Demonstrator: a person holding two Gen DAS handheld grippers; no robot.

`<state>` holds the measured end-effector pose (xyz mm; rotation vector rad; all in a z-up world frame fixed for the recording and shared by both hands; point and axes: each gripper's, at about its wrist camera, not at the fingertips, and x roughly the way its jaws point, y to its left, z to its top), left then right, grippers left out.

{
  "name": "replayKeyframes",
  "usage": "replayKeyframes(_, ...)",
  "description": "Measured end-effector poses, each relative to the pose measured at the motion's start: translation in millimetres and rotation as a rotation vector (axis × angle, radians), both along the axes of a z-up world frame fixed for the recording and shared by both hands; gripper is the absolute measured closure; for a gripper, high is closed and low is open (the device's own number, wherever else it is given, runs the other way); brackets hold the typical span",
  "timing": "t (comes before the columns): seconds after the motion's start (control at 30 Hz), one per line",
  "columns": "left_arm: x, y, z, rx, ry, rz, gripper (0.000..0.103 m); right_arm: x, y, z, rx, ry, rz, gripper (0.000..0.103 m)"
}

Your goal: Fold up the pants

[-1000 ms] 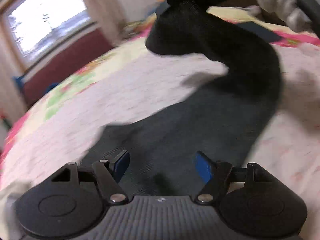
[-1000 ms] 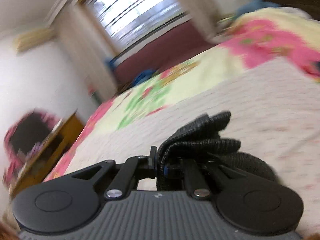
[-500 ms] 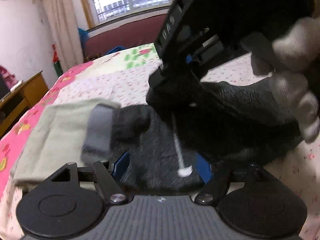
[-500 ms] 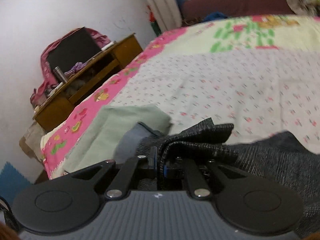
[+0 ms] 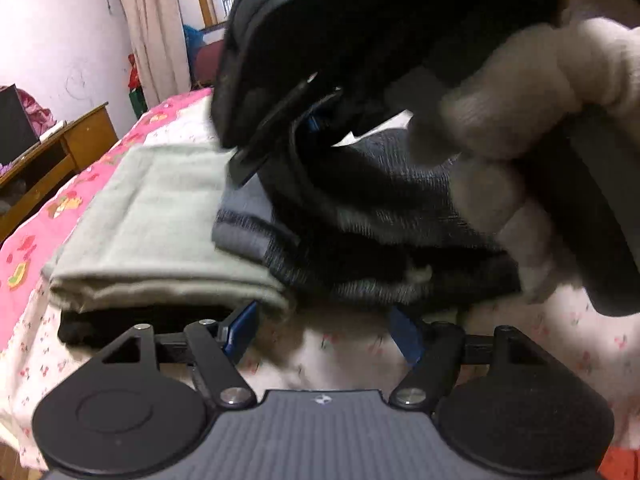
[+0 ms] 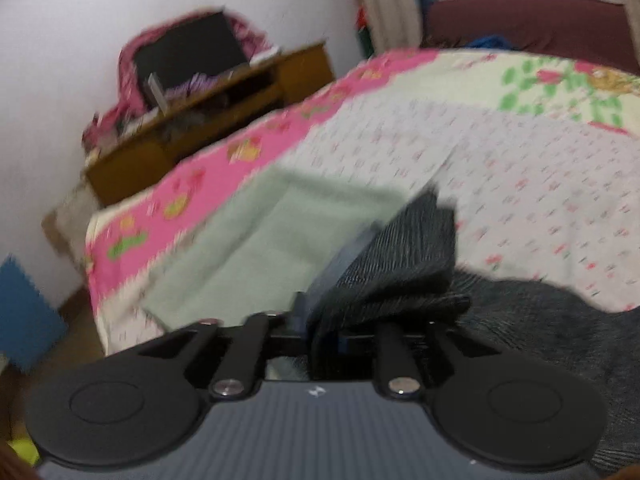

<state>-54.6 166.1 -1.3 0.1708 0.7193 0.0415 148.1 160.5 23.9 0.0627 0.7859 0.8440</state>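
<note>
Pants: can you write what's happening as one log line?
right gripper: shut on dark pants | left gripper: open, empty | green folded cloth: beside

My left gripper (image 5: 324, 330) stands open low over the bedspread (image 5: 352, 352), with bare sheet between its fingers. Directly ahead, the way is blocked by the dark pants (image 5: 380, 240) and, touching them on the left, a folded green garment (image 5: 156, 224). Above these my right gripper (image 5: 316, 92) and its gloved hand (image 5: 528, 120) close off the upper passage. In the right wrist view, open bedspread (image 6: 520, 160) lies beyond the pants (image 6: 404, 256); a wooden desk (image 6: 208, 128) stands off the bed's left side.
</note>
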Motion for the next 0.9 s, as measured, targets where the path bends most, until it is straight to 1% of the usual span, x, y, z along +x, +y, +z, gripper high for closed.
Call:
replayKeyframes(0.03, -1.8, 0.6, -1.6, 0.002, 0.009, 0.005, 0.018, -0.2, 0.2, -1.6, 0.02, 0.017, 0.009, 0.065)
replayKeyframes(0.13, -6.0, 1.8, -4.0, 0.004, 0.026, 0.019, 0.018, -1.5, -0.5, 1.2, 0.048, 0.019, 0.02, 0.064)
replayKeyframes(0.23, -8.5, 0.2, 0.0, -0.001, 0.018, 0.028, 0.018, -1.0, -9.7, 9.9, 0.07, -0.006, 0.011, 0.064)
replayKeyframes(0.3, -8.0, 1.0, 3.2, -0.022, 0.004, 0.036, 0.018, 1.7, -12.8, 13.7, 0.065, -0.019, -0.003, 0.064)
replayKeyframes(0.4, 0.8, 8.1, 5.1, -0.067, -0.008, 0.064, 0.018, 8.5, -14.2, 11.5, 0.035, -0.022, -0.034, 0.064)
replayKeyframes(0.47, 6.0, 12.7, 2.9, -0.094, -0.012, 0.088, 0.018, 12.4, -13.6, 7.6, 0.023, -0.009, -0.038, 0.074)
replayKeyframes(0.5, 6.4, 15.0, 3.5, -0.106, -0.016, 0.098, 0.018, 14.4, -15.3, 6.6, 0.038, 0.013, -0.037, 0.086)
replayKeyframes(0.6, 9.5, 18.2, 3.3, -0.122, -0.023, 0.107, 0.018, 22.1, -28.4, 12.0, 0.126, 0.085, -0.047, 0.088)
replayKeyframes(0.67, 10.4, 18.3, 4.7, -0.122, -0.025, 0.102, 0.018, 31.0, -47.4, 19.3, 0.195, 0.14, -0.081, 0.088)
replayKeyframes(0.73, 9.6, 16.0, 6.4, -0.114, -0.028, 0.094, 0.018, 39.5, -77.4, 28.9, 0.262, 0.172, -0.148, 0.089)
replayKeyframes(0.8, 12.1, 14.4, 9.9, -0.108, -0.036, 0.079, 0.018, 45.2, -122.7, 41.1, 0.335, 0.188, -0.245, 0.089)
replayKeyframes(0.9, 14.2, 4.6, 18.2, -0.098, -0.065, 0.041, 0.018, 41.1, -197.4, 62.6, 0.431, 0.166, -0.392, 0.089)
